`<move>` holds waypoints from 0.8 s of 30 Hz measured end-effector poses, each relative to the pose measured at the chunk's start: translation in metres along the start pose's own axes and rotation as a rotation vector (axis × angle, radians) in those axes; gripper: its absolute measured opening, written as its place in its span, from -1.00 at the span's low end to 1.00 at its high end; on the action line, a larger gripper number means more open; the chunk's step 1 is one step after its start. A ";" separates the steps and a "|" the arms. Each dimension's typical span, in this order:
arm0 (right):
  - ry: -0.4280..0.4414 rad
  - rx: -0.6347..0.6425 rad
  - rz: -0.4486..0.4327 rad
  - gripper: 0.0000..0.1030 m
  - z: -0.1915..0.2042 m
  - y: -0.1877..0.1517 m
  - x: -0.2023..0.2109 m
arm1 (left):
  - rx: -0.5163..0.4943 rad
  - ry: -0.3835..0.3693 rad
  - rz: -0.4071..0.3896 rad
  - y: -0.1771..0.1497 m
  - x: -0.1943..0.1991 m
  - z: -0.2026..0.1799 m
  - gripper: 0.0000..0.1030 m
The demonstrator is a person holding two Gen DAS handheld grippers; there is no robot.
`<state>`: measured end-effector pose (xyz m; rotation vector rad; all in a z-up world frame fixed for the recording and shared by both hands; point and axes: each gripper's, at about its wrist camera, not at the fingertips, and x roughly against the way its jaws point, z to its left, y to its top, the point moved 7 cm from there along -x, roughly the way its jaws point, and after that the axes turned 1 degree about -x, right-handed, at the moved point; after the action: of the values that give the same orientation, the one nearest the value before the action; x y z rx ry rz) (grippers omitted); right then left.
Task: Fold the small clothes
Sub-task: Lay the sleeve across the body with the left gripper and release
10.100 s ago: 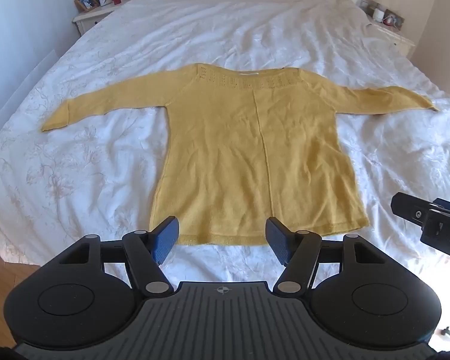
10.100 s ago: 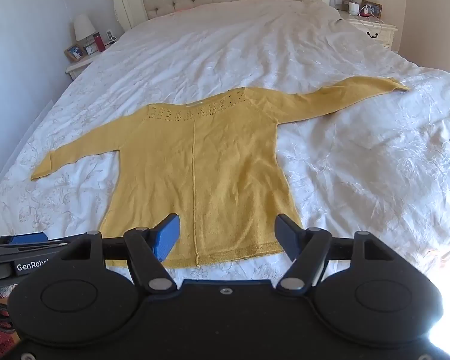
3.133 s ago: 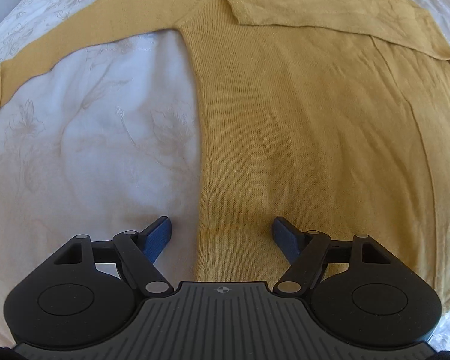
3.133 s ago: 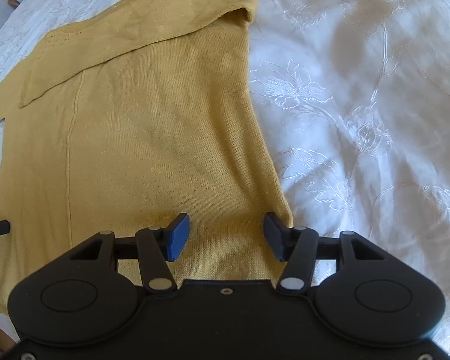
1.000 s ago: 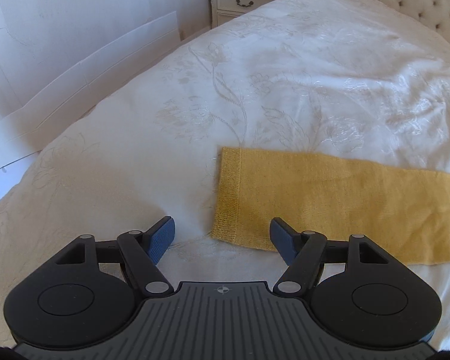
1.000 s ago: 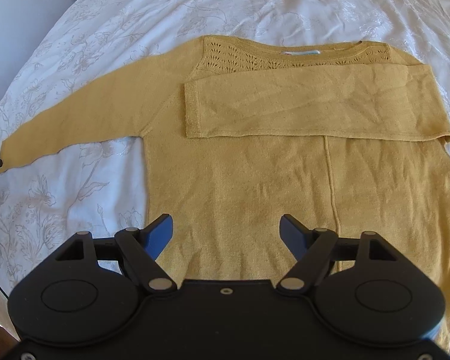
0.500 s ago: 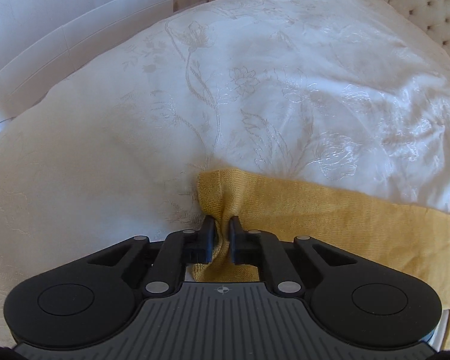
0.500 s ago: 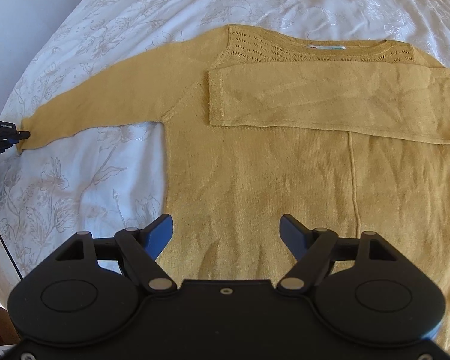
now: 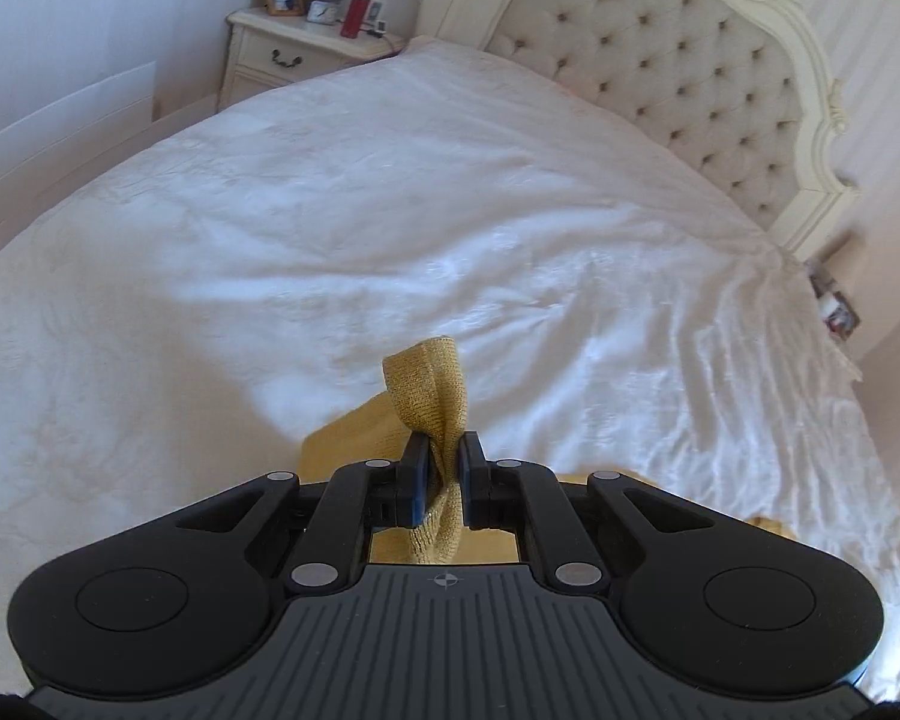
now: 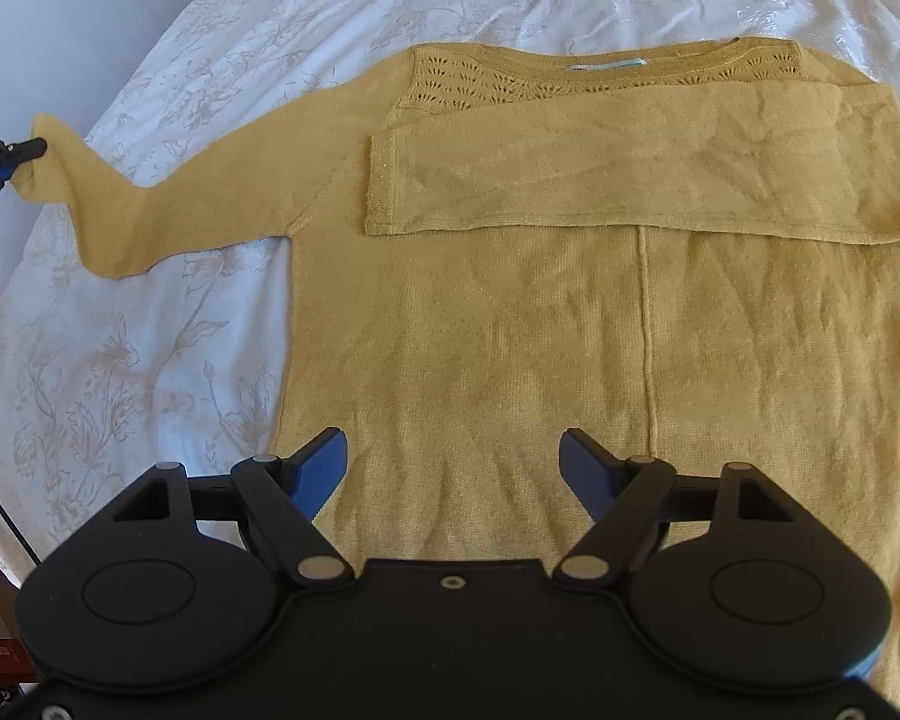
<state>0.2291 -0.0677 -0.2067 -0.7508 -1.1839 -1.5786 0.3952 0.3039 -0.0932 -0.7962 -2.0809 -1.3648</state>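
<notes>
The mustard sweater (image 10: 570,330) lies flat on the white bed (image 10: 150,360), one sleeve (image 10: 630,174) folded across its chest. The left tongs (image 9: 444,456) are clamped on the cuff (image 9: 432,384) of the other sleeve, holding it lifted off the bedspread at the sweater's far left. The right tongs (image 10: 453,468) hang wide apart and empty above the sweater's lower part.

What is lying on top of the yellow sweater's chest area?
One sleeve lies folded flat across the sweater, just below the patterned neckline. The chest fabric underneath it is covered and cannot be seen.
</notes>
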 end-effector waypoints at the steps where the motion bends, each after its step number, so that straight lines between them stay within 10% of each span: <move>1: 0.007 -0.005 -0.004 0.53 -0.006 0.000 0.003 | -0.012 -0.027 -0.004 0.000 -0.004 -0.021 -0.80; 17: 0.011 -0.114 -0.106 0.53 -0.125 0.009 0.056 | -0.232 -0.267 0.164 -0.118 -0.118 -0.301 -0.78; 24: -0.019 -0.129 -0.145 0.54 -0.137 0.015 0.058 | -0.357 -0.229 0.162 -0.154 -0.115 -0.321 0.14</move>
<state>0.2350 -0.2167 -0.1965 -0.7784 -1.1806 -1.7843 0.3982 -0.0654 -0.1553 -1.2938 -1.9072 -1.6408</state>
